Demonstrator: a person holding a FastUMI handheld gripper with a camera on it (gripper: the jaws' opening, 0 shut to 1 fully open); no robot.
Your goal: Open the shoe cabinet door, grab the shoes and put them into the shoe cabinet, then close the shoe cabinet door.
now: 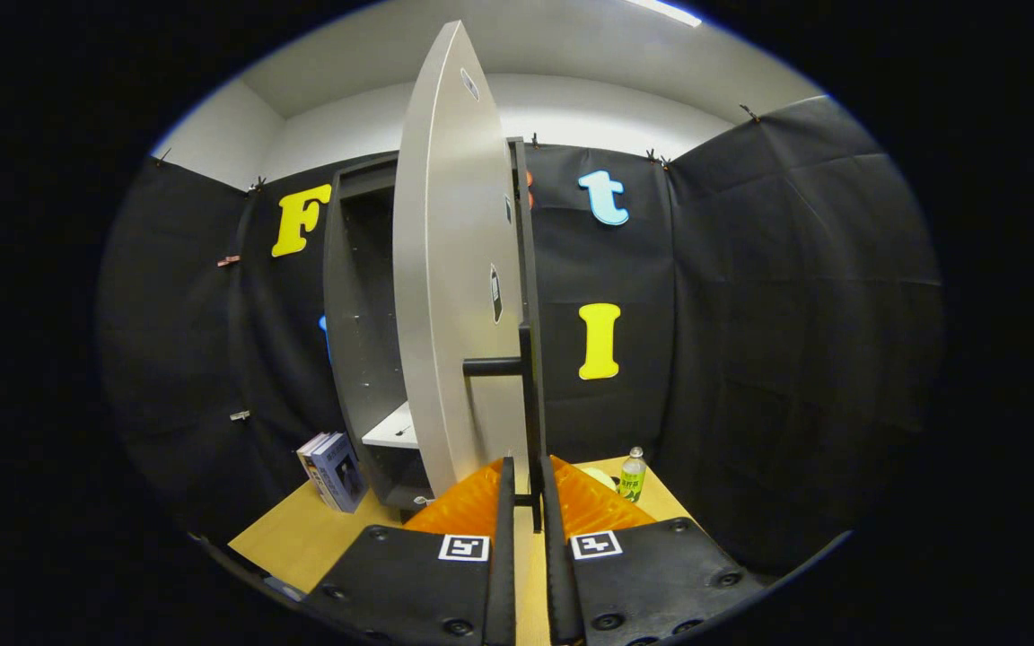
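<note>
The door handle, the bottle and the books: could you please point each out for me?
Door handle [528, 395], gripper view, on its upright bar; the gripper [526, 489] is shut on it.
Bottle [632, 477], gripper view, on its label.
Books [336, 470], gripper view, on the front cover.

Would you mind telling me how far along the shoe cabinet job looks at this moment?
Done so far: the cabinet door is swung well open, baring a shelf inside the cabinet. In hand: the gripper is closed around the door's black handle. Left: no shoes are visible on the shelf, so grabbing them, placing them inside and closing the door remain.
</note>
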